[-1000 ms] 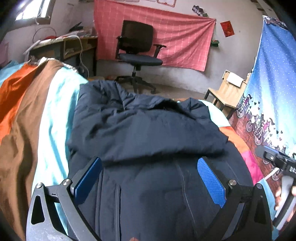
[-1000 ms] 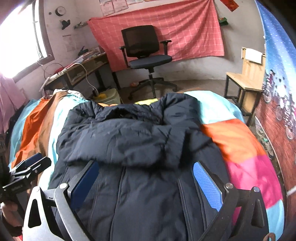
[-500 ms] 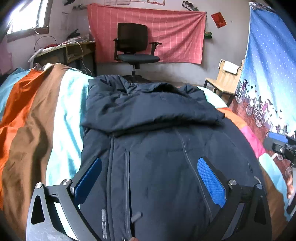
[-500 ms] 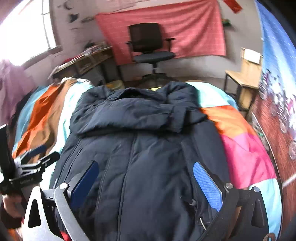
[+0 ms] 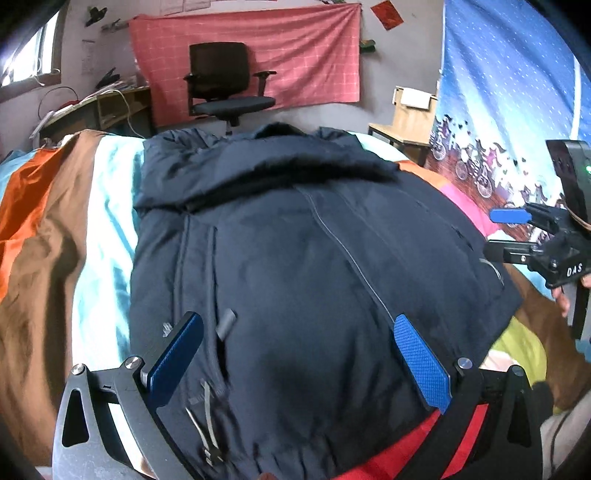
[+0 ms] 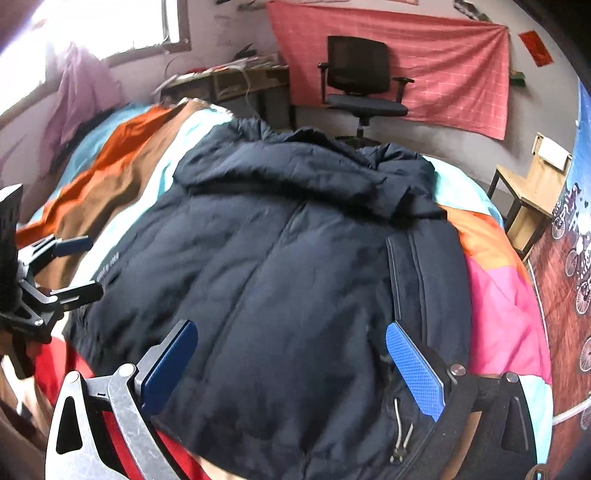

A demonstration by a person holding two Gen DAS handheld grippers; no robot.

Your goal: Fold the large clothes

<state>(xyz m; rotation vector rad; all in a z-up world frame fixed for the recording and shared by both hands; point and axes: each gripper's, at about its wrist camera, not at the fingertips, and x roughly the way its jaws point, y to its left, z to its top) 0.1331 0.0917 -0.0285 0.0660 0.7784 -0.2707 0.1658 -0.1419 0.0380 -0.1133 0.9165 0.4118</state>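
Jacket [image 5: 295, 266] flat on bedspread [image 5: 55, 240], jaws open

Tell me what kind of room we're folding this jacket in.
Most likely a lived-in bedroom that doubles as a study. The dark jacket lies on a bed with a striped, colourful cover; beyond it stand an office chair and a cluttered desk, with a pink cloth hung on the wall.

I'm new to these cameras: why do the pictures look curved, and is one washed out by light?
Left wrist view: fisheye bending bows the dark navy jacket and striped bedspread, with black corners; the lighting is even. Right wrist view: the same bulge, plus strong glare from the window bleaching the upper left, and slight motion blur over the jacket.
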